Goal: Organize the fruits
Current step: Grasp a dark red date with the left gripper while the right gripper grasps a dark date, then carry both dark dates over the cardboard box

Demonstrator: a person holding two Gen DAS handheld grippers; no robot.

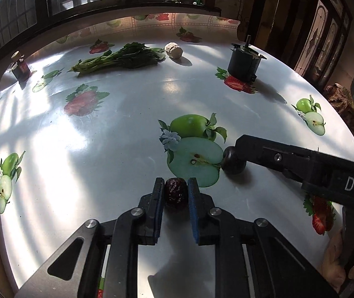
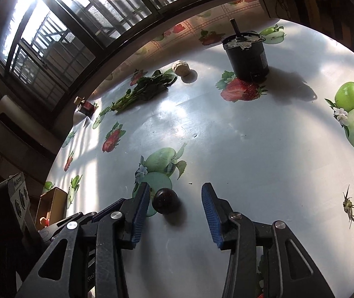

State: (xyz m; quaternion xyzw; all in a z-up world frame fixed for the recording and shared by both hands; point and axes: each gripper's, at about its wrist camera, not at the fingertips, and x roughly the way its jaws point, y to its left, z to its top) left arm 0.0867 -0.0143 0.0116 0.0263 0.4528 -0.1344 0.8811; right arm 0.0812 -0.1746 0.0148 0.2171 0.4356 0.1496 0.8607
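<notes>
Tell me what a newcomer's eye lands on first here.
The left gripper, near the table's front edge, is shut on a wrinkled red date. Just to its right, a dark plum lies on the fruit-print tablecloth between the open right gripper's pads.

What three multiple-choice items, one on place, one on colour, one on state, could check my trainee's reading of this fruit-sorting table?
1. Where do the leafy greens lie?
A. At the far side near the window
B. Between the left gripper's pads
C. On top of the black cylinder

2. What colour are the pads of the right gripper?
A. Red
B. Blue
C. Yellow

3. How does the left gripper stand?
A. Wide open over bare table
B. Shut on the black cylinder
C. Shut on the wrinkled dark red fruit

Key: 1 A, the greens lie beyond everything else; 2 B, both ribbed pads are blue; 3 C, both pads press on the fruit.
</notes>
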